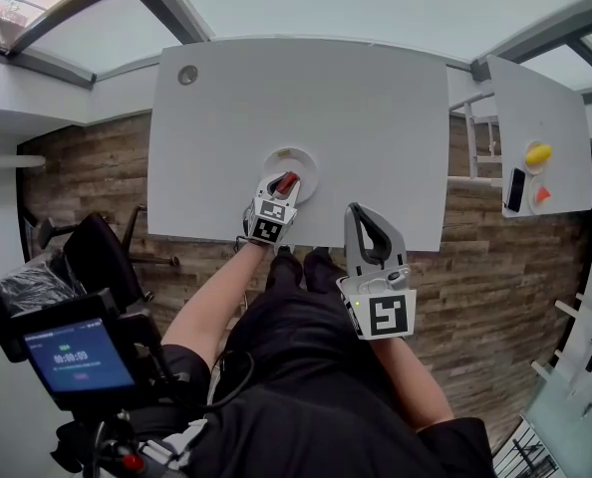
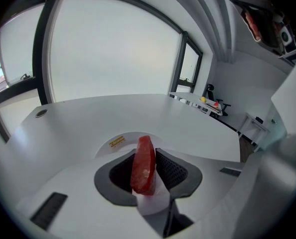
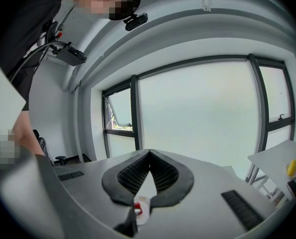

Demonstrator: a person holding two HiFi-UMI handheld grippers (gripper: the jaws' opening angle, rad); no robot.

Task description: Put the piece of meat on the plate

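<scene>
The left gripper (image 1: 282,184) is closed on the meat (image 2: 144,166): the red piece stands on its edge between the two pads, and its top comes out above them. The gripper hangs over the near side of the plate (image 1: 305,159), which sits on the table (image 1: 376,108) close to its front edge. Whether the meat already touches the plate cannot be told. The right gripper (image 3: 149,154) holds nothing, its jaws are together, and it stays apart at the table's edge. The risk now is probably in the release. Because the piece is thin and upright, it may fall to one side when the jaws open, and so near the rim it could land partly on the table. It may also stick to one pad. If the gripper pushes down, the plate could slide.
</scene>
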